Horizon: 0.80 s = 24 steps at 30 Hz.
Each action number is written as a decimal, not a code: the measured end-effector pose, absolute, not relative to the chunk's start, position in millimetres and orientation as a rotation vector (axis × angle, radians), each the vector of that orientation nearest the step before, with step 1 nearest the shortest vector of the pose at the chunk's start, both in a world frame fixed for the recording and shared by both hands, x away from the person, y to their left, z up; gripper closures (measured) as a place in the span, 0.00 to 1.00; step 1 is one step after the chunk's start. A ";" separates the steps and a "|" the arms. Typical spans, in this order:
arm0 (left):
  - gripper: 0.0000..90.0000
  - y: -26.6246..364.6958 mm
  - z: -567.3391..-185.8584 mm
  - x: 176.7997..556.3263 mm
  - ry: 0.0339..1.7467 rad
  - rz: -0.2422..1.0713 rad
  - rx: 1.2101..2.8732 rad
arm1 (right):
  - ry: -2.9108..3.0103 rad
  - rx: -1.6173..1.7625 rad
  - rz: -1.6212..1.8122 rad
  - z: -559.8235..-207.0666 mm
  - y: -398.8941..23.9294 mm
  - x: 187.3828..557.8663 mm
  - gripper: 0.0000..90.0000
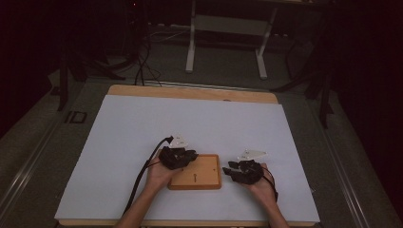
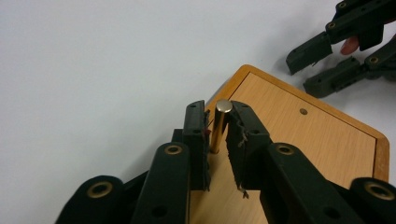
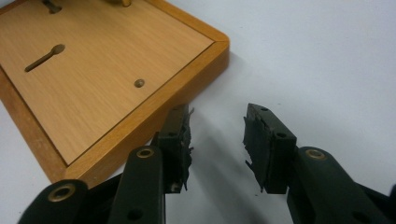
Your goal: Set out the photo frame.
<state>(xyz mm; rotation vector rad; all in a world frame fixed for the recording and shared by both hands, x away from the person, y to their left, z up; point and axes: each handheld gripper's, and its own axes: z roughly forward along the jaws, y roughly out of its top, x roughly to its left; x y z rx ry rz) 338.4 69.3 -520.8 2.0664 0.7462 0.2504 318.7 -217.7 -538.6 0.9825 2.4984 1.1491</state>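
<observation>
The left gripper (image 2: pixel 218 123) is closing snugly on the upright brass pin (image 2: pixel 219 126) on the board (image 1: pixel 205 173), likely to turn it. The right gripper (image 3: pixel 217 140) is waiting beside the board, jaws apart, empty.

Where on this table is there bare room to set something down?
The white table cover is bare across its far half and down its left side. It is crowded near the front: the wooden board, the left gripper at a brass pin, and the right gripper beside the board.
</observation>
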 end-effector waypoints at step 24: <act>0.90 63.5 -525.5 350.1 0.729 0.200 2.079 | 2.489 0.981 1.170 -535.6 -219.9 314.9 0.66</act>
